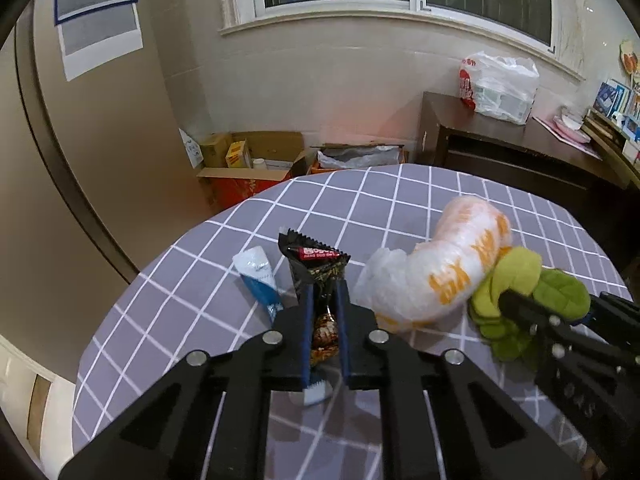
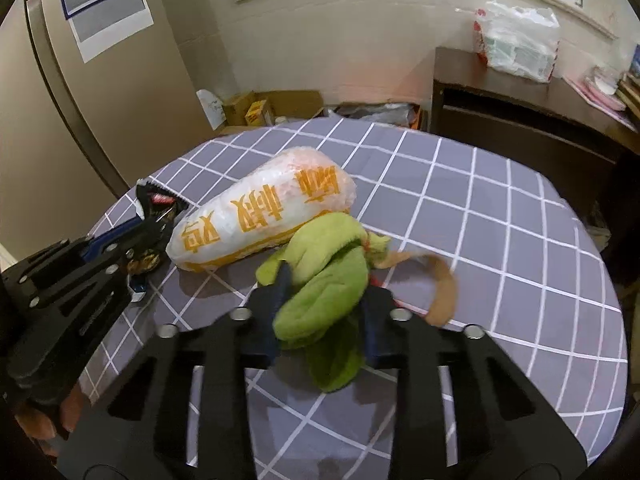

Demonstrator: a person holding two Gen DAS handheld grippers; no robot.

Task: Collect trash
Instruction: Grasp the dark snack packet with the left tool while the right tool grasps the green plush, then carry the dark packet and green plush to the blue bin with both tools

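Observation:
My left gripper (image 1: 323, 294) is shut on a black snack wrapper (image 1: 316, 264) and holds it upright over the round table (image 1: 200, 280). A blue and white wrapper (image 1: 258, 276) lies just left of it. A white bag with orange lettering (image 1: 448, 264) lies to the right; it also shows in the right wrist view (image 2: 264, 208). My right gripper (image 2: 324, 292) is shut on a bunched green cloth (image 2: 324, 272) with a tan strap (image 2: 442, 288), just in front of the white bag. The left gripper (image 2: 152, 224) with its wrapper shows at the left of that view.
The table has a grey cloth with a white grid (image 2: 500, 240). Cardboard boxes (image 1: 248, 168) stand on the floor beyond the far edge. A dark wooden cabinet (image 1: 500, 148) at the right carries a plastic bag (image 1: 500, 84).

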